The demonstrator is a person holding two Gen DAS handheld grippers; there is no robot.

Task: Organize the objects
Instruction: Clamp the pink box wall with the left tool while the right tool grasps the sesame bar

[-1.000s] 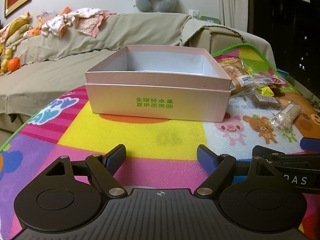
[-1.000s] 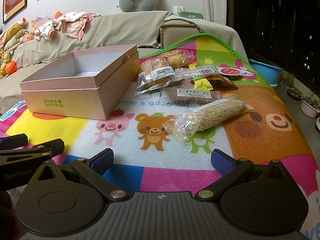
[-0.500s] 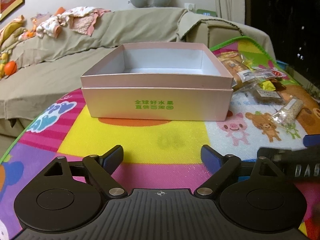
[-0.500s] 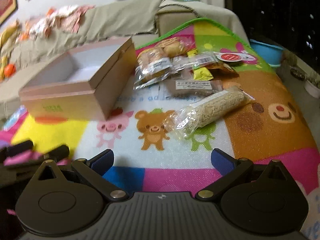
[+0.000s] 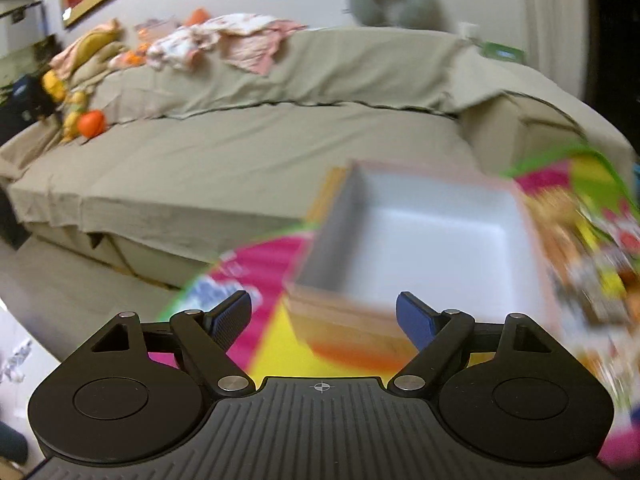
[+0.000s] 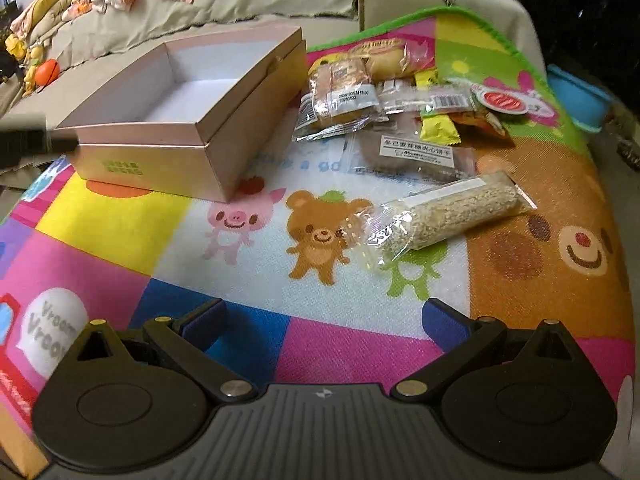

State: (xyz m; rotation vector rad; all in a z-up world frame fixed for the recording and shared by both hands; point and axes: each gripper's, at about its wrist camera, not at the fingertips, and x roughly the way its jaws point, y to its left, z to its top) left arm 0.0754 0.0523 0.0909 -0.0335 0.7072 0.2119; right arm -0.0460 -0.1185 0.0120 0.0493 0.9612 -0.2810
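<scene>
An empty pink cardboard box (image 6: 160, 156) with a white inside stands on the colourful play mat (image 6: 120, 220). To its right lie several wrapped snacks: a clear grain-bar packet (image 6: 452, 210), a brown bar with a white label (image 6: 416, 154), a bread packet (image 6: 340, 92) and a yellow-green sachet (image 6: 436, 128). My right gripper (image 6: 322, 308) hangs open above the mat's near part, short of the grain bar. My left gripper (image 5: 322, 304) is above the box's near left corner (image 5: 432, 236); its jaws are closing with nothing between them. The left wrist view is blurred.
A beige covered sofa (image 5: 260, 152) runs behind the mat, with clothes and toys (image 5: 92, 120) on it. A blue basin (image 6: 580, 100) sits on the floor past the mat's right edge. The mat's green edge (image 6: 500, 36) curves down at the far right.
The left gripper has risen and swung left; the box now sits low and right in its blurred view. The right gripper tipped further down over the mat.
</scene>
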